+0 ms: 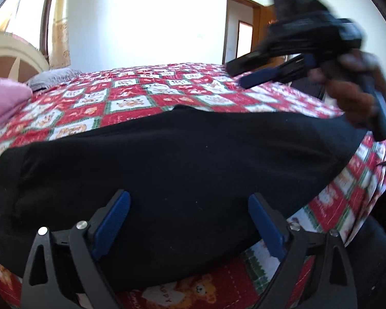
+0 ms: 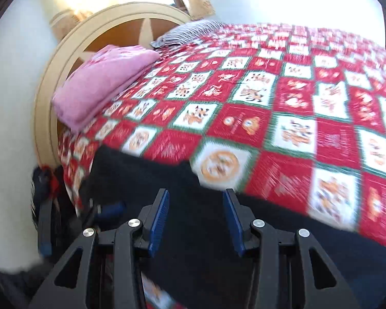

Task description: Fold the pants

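Observation:
Black pants (image 1: 180,159) lie folded flat on a red and white checked bedspread (image 1: 131,97), near the bed's front edge. My left gripper (image 1: 189,197) stands wide open just over the pants' near edge, and its blue pads (image 1: 110,226) do not press on the cloth. My right gripper (image 1: 240,76) is blurred in the air at the upper right, above the far right end of the pants, with a hand on its handle. In the right wrist view the right gripper (image 2: 196,193) is open with nothing between its fingers, above the pants (image 2: 146,175).
A folded pink blanket (image 2: 100,82) and a striped pillow (image 2: 187,32) lie by the cream round headboard (image 2: 90,33). The bedspread (image 2: 296,108) stretches beyond the pants. A wooden door (image 1: 242,31) stands behind the bed. The bed's side drops off at the right (image 1: 360,180).

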Motion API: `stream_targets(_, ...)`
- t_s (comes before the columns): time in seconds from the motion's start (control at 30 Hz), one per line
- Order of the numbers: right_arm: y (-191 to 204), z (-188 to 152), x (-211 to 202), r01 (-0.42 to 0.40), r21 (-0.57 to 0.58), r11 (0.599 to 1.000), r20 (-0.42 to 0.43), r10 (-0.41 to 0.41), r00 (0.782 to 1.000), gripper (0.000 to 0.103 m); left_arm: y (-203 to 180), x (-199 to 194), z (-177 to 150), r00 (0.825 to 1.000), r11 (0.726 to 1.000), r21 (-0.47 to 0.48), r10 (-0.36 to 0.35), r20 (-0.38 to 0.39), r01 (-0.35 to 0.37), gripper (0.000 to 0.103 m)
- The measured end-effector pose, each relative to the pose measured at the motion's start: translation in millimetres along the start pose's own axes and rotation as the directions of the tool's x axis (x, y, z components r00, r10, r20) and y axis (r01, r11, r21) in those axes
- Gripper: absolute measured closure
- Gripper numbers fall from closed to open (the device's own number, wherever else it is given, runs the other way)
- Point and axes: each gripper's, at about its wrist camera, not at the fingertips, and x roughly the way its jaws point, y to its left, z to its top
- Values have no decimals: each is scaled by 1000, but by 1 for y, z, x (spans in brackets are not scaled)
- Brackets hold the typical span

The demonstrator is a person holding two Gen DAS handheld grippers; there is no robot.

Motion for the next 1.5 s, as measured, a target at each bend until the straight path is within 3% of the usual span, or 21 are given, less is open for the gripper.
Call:
stream_targets(0.17, -11, 21, 59, -104, 160, 982, -88, 119, 989, 58, 3, -2, -2, 999, 1000, -8, -29, 20, 29, 8)
stream_targets(0.27, -19, 18, 90, -169, 265, 949, -159, 216, 963, 60, 6, -3, -4, 998, 998, -22, -56, 42, 56, 8)
stream_targets(0.3, -21, 17, 93, -188, 286, 940, -163, 241, 957, 77, 7, -3, -5, 997, 998, -25, -62, 49, 63, 8)
stream_targets(0.33, -22, 17, 92, -188, 286, 940, -155, 239, 958, 91, 8, -3, -5, 996, 997, -29, -67, 55, 69, 8)
stream_targets(0.4, -17, 20, 79, -209, 264, 942, -97, 241, 966, 97, 8, -3, -6, 995, 997, -32, -73, 62, 75, 8)
stream_targets(0.5, -3, 26, 55, -220, 194, 956, 4, 224, 975, 99, 7, -4, -7, 995, 997, -29, -70, 70, 72, 8)
stream_targets(0.6, -8, 24, 74, -107, 194, 975, -45, 118, 992, 99, 2, -5, -8, 997, 998, -13, -52, 65, 53, 7)
stream_targets(0.67, -17, 19, 91, -48, 202, 978, -72, 64, 995, 99, 1, -5, -8, 997, 999, -10, -52, 62, 53, 7)
stream_targets(0.83, -14, 14, 87, -76, 163, 984, -37, 83, 996, 98, 10, -18, -3, 995, 996, -57, -69, 66, 73, 7)
stream_targets(0.9, -14, 12, 70, -81, 157, 984, -17, 84, 996, 90, 18, -30, 2, 995, 998, -59, -31, 92, 37, 7)
stream_targets(1.03, -14, 2, 34, -69, 126, 990, 42, 64, 997, 66, 58, -59, 13, 980, 985, -86, 157, 125, -147, 5)
stream_targets(1.1, -11, -9, 21, -67, 102, 993, 53, 62, 997, 65, 89, -63, 12, 963, 961, -145, 252, 97, -237, 5)
stream_targets(1.17, -1, -26, 12, -51, 54, 997, 49, 49, 998, 64, 119, -62, 9, 954, 937, -215, 295, 59, -276, 5)
stream_targets(1.27, 17, -48, 11, -21, -25, 999, 49, 22, 999, 62, 157, -54, 3, 963, 914, -316, 271, 9, -254, 10)
stream_targets(1.33, 27, -58, 14, -5, -59, 998, 53, 8, 999, 62, 164, -48, 2, 974, 917, -335, 228, -10, -218, 28)
stream_targets(1.5, 42, -74, 24, 19, -90, 996, 52, -14, 999, 62, 167, -38, 1, 985, 916, -365, 173, -19, -168, 32)
